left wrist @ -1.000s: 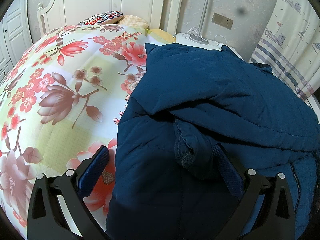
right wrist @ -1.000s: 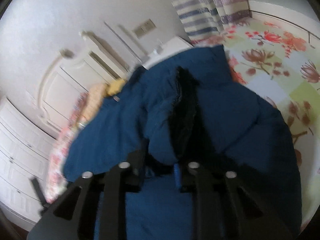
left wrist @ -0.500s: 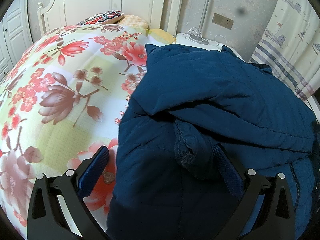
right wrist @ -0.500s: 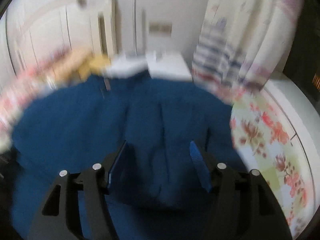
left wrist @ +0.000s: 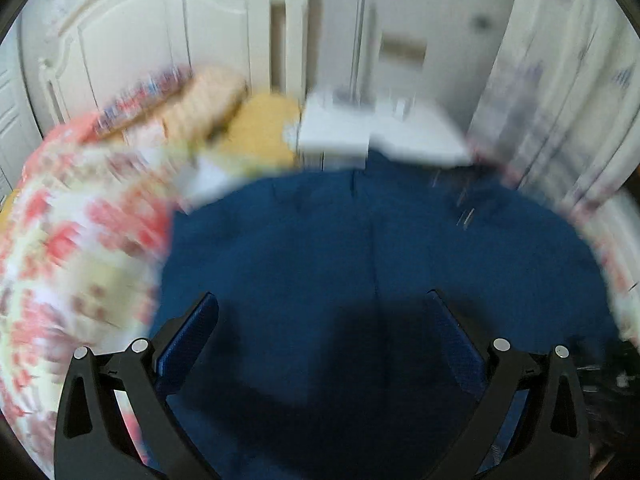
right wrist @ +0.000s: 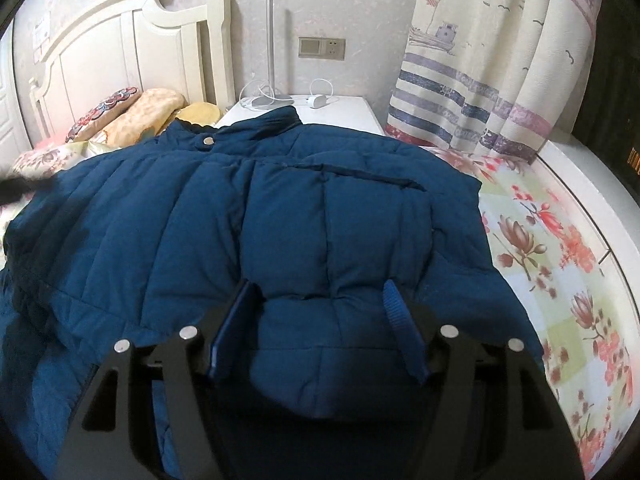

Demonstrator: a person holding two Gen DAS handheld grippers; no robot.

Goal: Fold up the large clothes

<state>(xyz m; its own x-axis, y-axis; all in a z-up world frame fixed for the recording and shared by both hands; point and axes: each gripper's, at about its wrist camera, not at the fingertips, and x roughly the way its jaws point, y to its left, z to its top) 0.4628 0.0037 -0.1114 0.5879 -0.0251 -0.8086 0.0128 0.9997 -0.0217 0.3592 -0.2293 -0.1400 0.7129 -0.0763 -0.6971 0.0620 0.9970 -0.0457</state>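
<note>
Nearest, the right gripper (right wrist: 320, 332) has its jaws spread around a puffed fold of the blue jacket (right wrist: 280, 208), likely pinning it flat. The left gripper (left wrist: 322, 344) hovers, jaws apart and empty. Toward 12 o'clock the jacket covers the floral bed (right wrist: 560, 264).

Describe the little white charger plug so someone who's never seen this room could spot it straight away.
Find the white nightstand between the headboard and the striped curtain. Beside the lamp base on top lies the charger plug: a small white block trailing a looped cable, unlike the lamp's flat base and tall pole.
</note>
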